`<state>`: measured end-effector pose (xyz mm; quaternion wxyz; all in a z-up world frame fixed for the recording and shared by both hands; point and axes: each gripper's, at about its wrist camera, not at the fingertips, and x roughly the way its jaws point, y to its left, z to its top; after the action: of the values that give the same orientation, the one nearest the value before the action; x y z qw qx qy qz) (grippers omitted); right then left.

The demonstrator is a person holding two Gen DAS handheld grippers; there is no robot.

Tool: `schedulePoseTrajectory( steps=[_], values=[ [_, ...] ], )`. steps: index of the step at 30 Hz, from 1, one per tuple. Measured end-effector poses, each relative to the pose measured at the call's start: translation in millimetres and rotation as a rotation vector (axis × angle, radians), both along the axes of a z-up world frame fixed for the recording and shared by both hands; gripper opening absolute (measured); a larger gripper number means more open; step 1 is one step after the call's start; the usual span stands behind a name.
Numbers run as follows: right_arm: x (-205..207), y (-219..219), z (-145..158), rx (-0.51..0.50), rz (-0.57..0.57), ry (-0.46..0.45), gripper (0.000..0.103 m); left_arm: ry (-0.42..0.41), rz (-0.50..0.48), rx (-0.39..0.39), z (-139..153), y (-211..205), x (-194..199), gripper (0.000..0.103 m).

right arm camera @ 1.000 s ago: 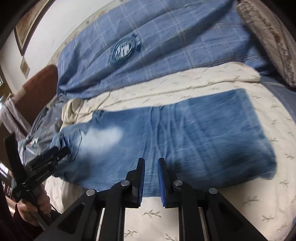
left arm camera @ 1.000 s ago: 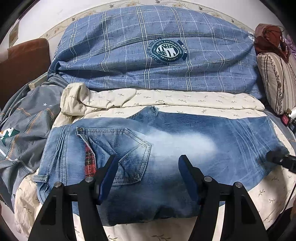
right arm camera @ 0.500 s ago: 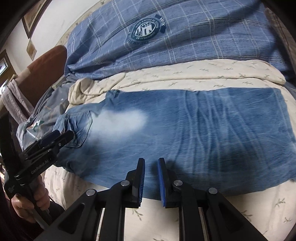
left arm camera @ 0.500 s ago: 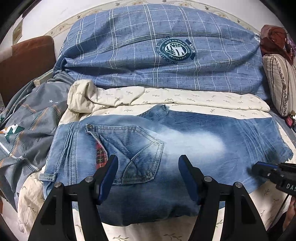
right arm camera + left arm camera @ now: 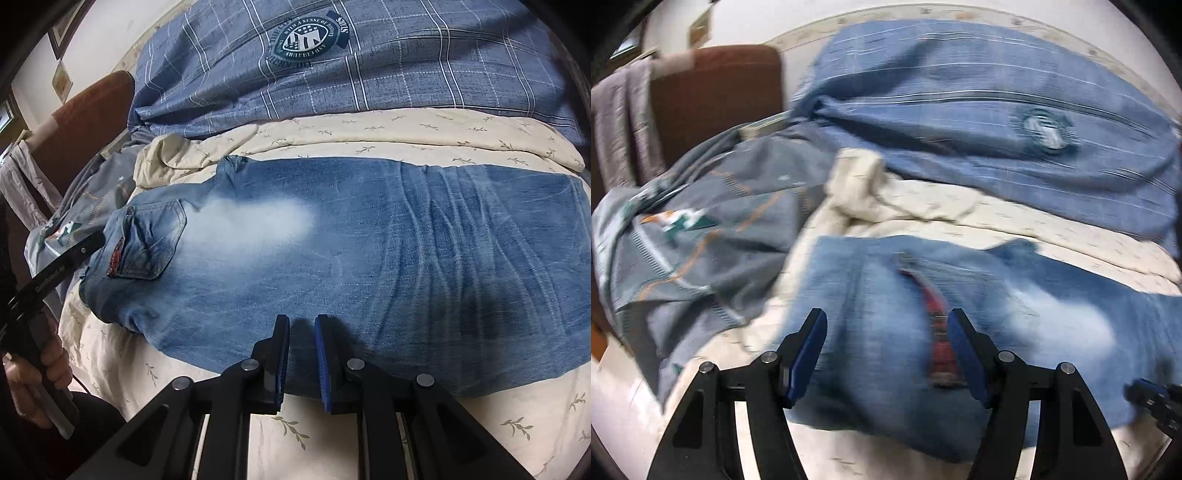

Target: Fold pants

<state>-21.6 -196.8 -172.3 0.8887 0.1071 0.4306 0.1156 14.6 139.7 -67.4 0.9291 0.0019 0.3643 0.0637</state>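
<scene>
Blue faded jeans [image 5: 351, 258] lie folded flat across the cream bed sheet [image 5: 406, 129], waist and back pocket [image 5: 147, 243] to the left. In the blurred left wrist view the jeans [image 5: 960, 314] show with a red plaid pocket lining [image 5: 938, 332]. My left gripper [image 5: 886, 354] is open and empty above the waist end; it also shows at the left of the right wrist view [image 5: 86, 245]. My right gripper [image 5: 301, 363] has its jaws a narrow gap apart, holding nothing, over the jeans' near edge.
A blue plaid duvet [image 5: 369, 66] is piled at the back. A grey patterned blanket [image 5: 694, 229] lies to the left. A brown headboard [image 5: 713, 96] stands at the far left. The other gripper's tip [image 5: 1152, 398] shows low right in the left wrist view.
My left gripper has swung left, toward the waist end, and its view is motion-blurred. My right gripper has moved in closer over the jeans' near edge; its jaws kept the same narrow gap.
</scene>
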Motion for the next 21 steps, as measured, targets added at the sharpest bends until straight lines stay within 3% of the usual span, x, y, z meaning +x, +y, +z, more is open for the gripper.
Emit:
schedulePoseTrajectory(
  steps=[5, 9, 13, 21],
  values=[
    [1, 2, -1, -0.011, 0.007, 0.007, 0.017, 0.094, 0.085, 0.043, -17, 21, 9, 0.068],
    [3, 1, -4, -0.013, 0.012, 0.020, 0.017, 0.176, 0.083, 0.044, -34, 23, 18, 0.069],
    [3, -1, -4, -0.010, 0.023, 0.021, 0.017, 0.157, 0.078, 0.122, -33, 13, 15, 0.071],
    [-8, -33, 13, 0.028, -0.047, -0.062, 0.017, 0.033, 0.036, 0.077, -9, -2, 4, 0.071]
  ],
)
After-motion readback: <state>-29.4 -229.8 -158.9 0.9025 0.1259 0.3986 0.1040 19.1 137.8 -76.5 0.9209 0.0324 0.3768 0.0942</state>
